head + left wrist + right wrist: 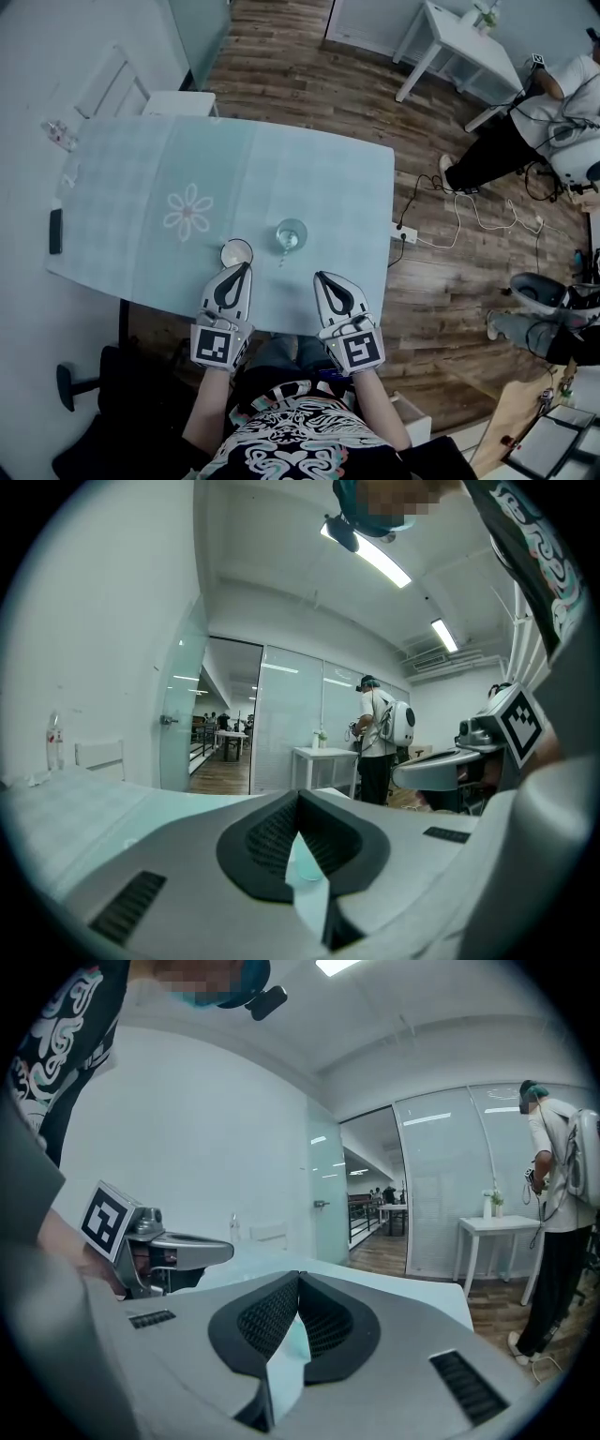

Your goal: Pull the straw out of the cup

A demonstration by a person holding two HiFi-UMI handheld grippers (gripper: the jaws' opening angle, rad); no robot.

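In the head view a clear glass cup (292, 232) stands on the pale teal table (141, 159), near its front edge. A thin pale straw (282, 255) leans out of the cup toward me. Just left of it sits a second round cup with a white rim (236, 251). My left gripper (246, 267) lies at the table's front edge with its tip beside the white-rimmed cup, jaws shut and empty. My right gripper (319, 275) rests a little to the right and short of the glass cup, also shut on nothing. Neither gripper view shows the cups: the left gripper (298, 794) and right gripper (298, 1274) each show closed tips only.
A black phone-like slab (55, 231) lies at the table's left edge, a clear bottle (58, 136) at its far left corner. A white chair (178, 101) stands behind the table. A power strip with cables (405, 232) lies on the wood floor at right, near a seated person (525, 122).
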